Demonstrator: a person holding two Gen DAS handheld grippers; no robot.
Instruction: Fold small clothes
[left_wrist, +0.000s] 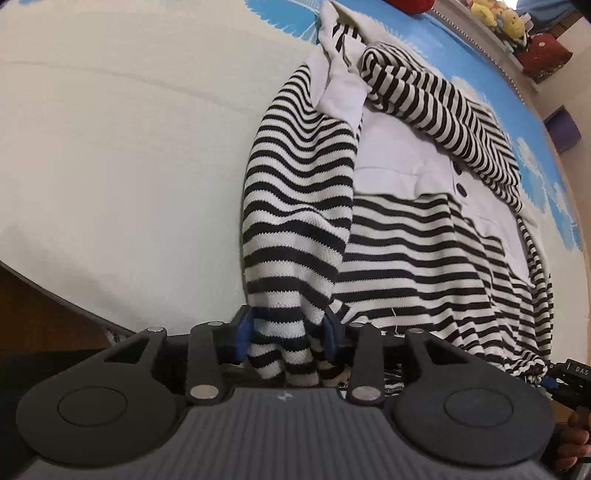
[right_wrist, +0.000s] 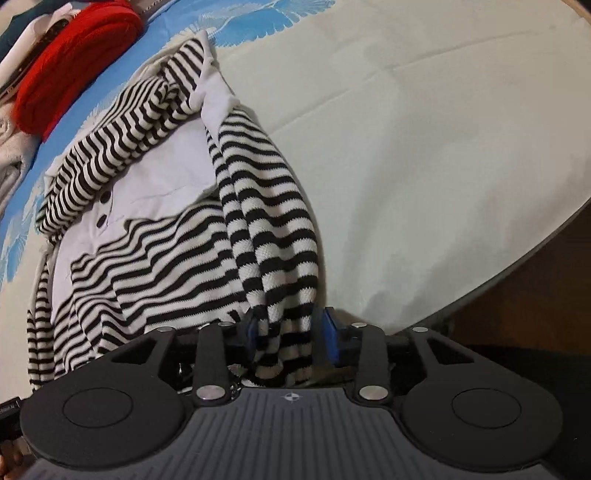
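A black-and-white striped sweater (left_wrist: 406, 251) with a white buttoned shirt front lies spread on the pale tablecloth, and the right wrist view shows the sweater (right_wrist: 155, 258) too. One striped sleeve (left_wrist: 295, 206) runs from the shoulder down into my left gripper (left_wrist: 287, 332). That gripper's blue pads stand apart, with the bunched cuff loose between them. The other sleeve (right_wrist: 269, 206) hangs the same way into my right gripper (right_wrist: 290, 332). There a narrow dark gap shows beside the right pad. Both grippers are at the near edge of the garment.
The tablecloth (left_wrist: 129, 147) is pale with blue prints at the far side. A red knit item (right_wrist: 74, 62) and other clothes lie at the far left. Plush toys (left_wrist: 498, 16) sit on a shelf behind. The table edge (right_wrist: 517, 273) drops to dark floor.
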